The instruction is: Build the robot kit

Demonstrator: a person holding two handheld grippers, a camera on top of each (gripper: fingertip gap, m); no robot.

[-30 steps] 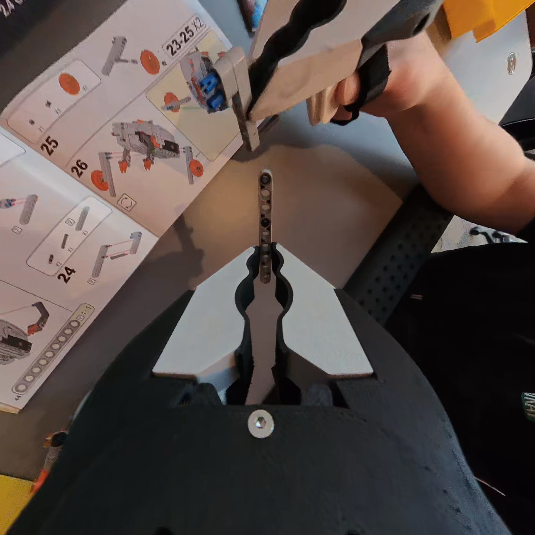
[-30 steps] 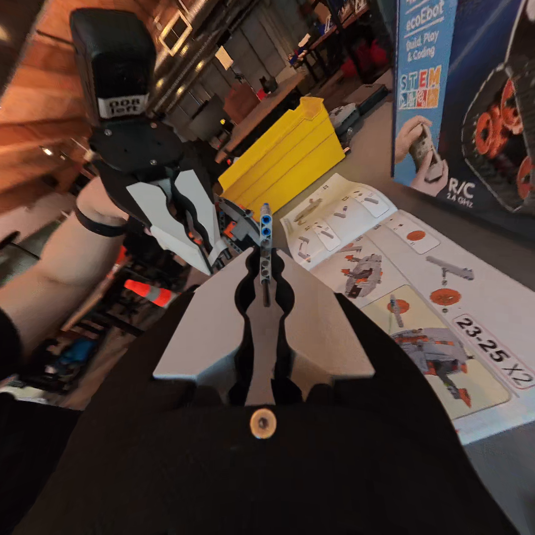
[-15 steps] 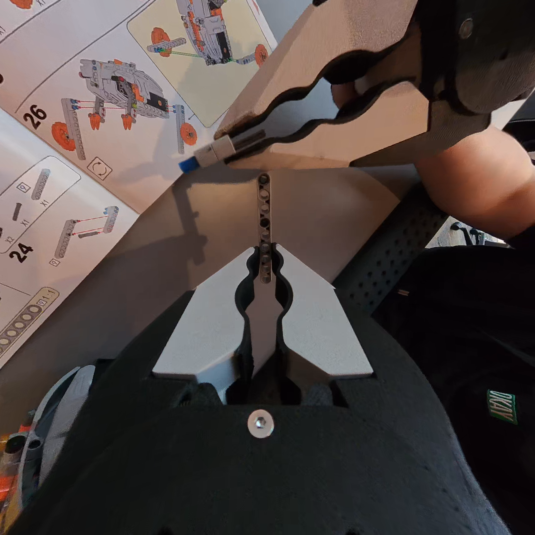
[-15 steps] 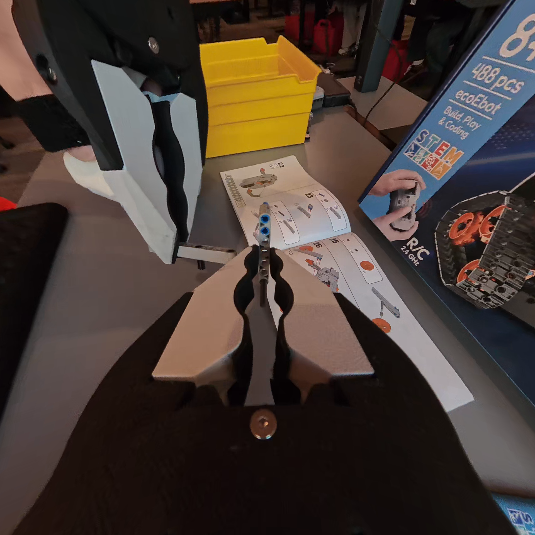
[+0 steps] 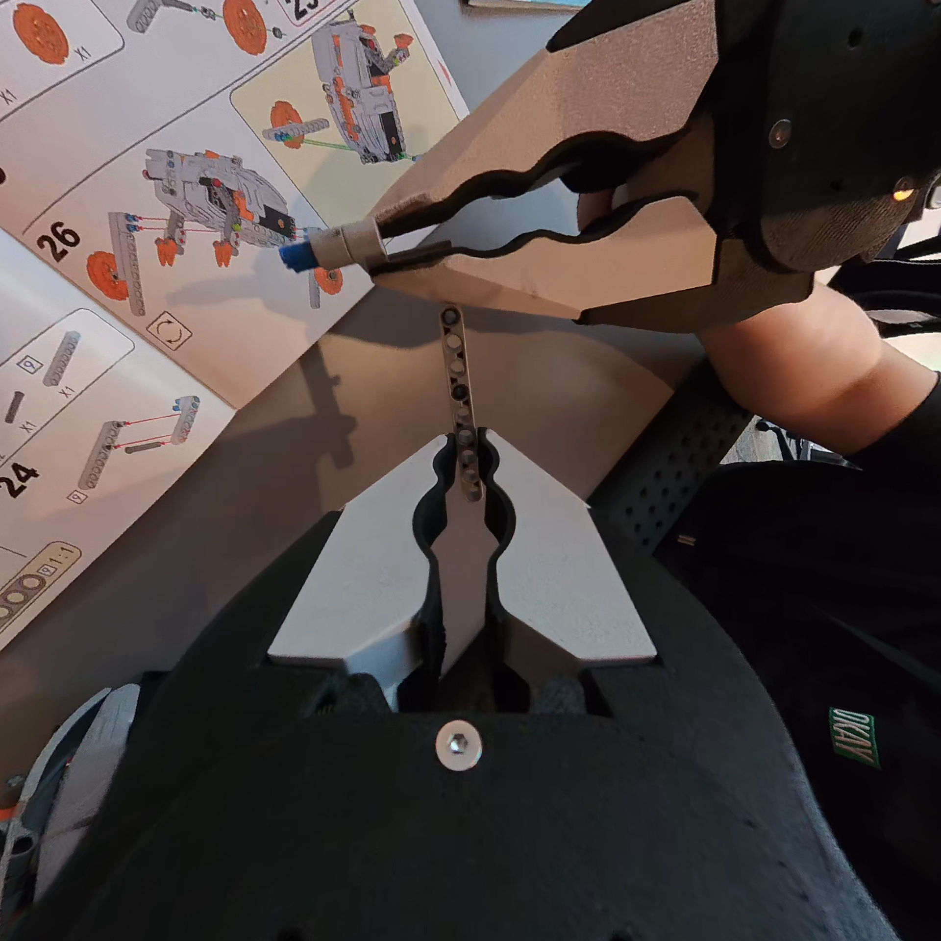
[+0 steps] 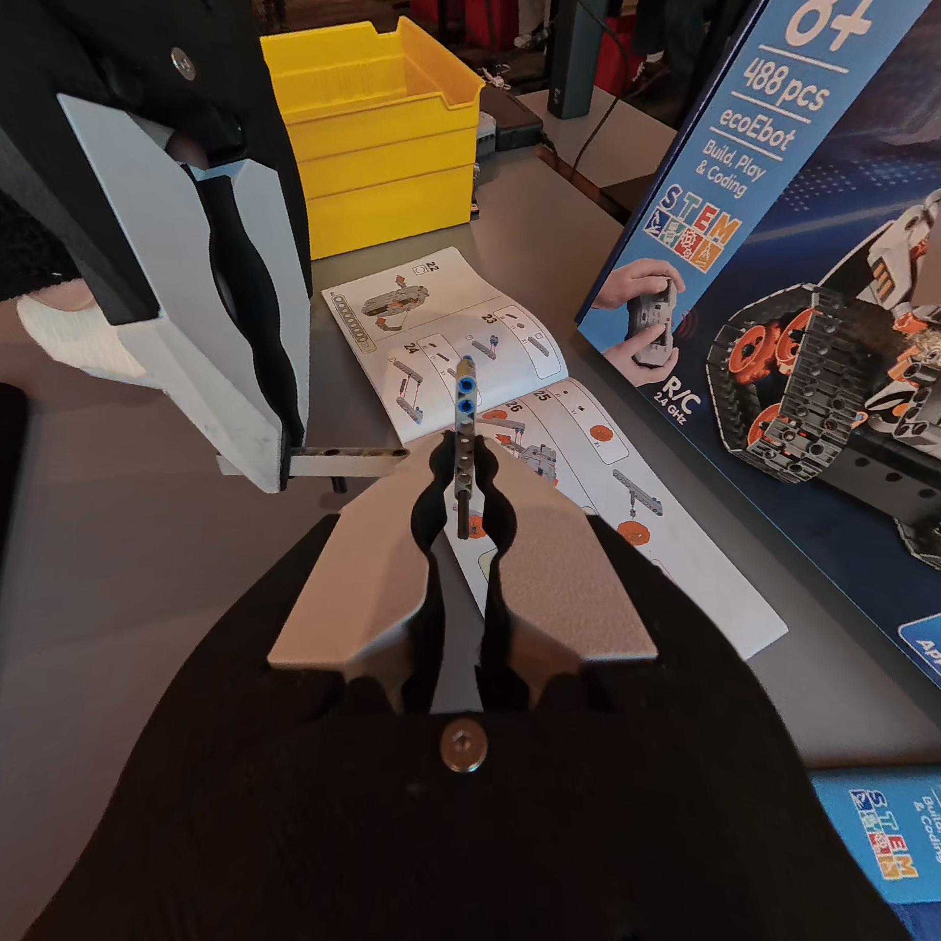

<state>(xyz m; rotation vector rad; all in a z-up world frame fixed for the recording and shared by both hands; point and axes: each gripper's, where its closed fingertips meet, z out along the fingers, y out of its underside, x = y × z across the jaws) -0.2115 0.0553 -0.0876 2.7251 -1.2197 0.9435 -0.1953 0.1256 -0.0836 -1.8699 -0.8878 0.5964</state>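
My left gripper point(image 5: 466, 440) is shut on a long grey beam with holes point(image 5: 458, 377) that sticks out ahead of the fingertips. It also shows in the right wrist view point(image 6: 351, 458), pointing right from the left gripper point(image 6: 285, 458). My right gripper point(image 6: 464, 442) is shut on a short grey beam with two blue pins point(image 6: 464, 402). In the left wrist view the right gripper point(image 5: 379, 249) hangs just above the long beam's far end, and its short beam point(image 5: 331, 248) points left. The two beams are close but apart.
An open instruction booklet point(image 5: 153, 203) lies on the grey table point(image 6: 127, 585), also seen in the right wrist view point(image 6: 509, 366). A yellow bin point(image 6: 377, 142) stands behind. A blue toy box point(image 6: 789, 305) stands upright at the right. A person's forearm point(image 5: 794, 361) is at the right. About 7 cm separates my left fingertips from my right.
The right gripper has swung from pointing down to lying across, just over the long beam's tip, and come closer. The left gripper has kept its hold and moved slightly over the booklet.
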